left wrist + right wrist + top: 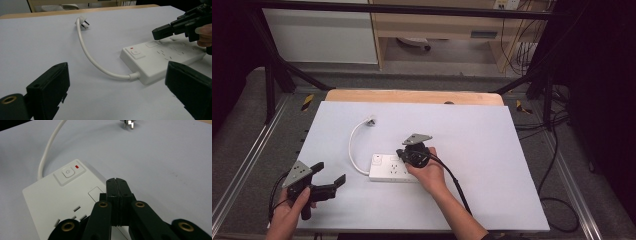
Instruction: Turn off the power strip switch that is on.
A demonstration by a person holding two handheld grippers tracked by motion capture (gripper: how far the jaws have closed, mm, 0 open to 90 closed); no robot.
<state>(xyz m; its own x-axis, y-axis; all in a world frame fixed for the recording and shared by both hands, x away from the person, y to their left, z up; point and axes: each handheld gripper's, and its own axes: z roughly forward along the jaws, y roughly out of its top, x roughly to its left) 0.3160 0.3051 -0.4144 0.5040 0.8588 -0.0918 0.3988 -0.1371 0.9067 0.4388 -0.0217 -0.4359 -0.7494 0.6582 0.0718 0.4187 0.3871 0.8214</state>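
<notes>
On the white board (472, 200) that covers the table lies a white power strip (389, 168), its long axis running left to right across the person's front, with its short cable (353, 145) curling away to an unplugged plug (371, 121) farther back. The right gripper (403, 152) hangs directly over the strip, jaws pressed together on nothing, tips aimed toward the end that carries the power button (68, 172) and its small red indicator (76, 166). From the right gripper view the button sits just ahead of the tips and a little to their left, so a short push forward and down looks like all that separates them. The left gripper (328, 179) is held well apart near the board's front left, jaws spread wide and empty, pointing at the strip's cable end. The right hand is plainly the nearer one, and I'd guess the button is its target.
</notes>
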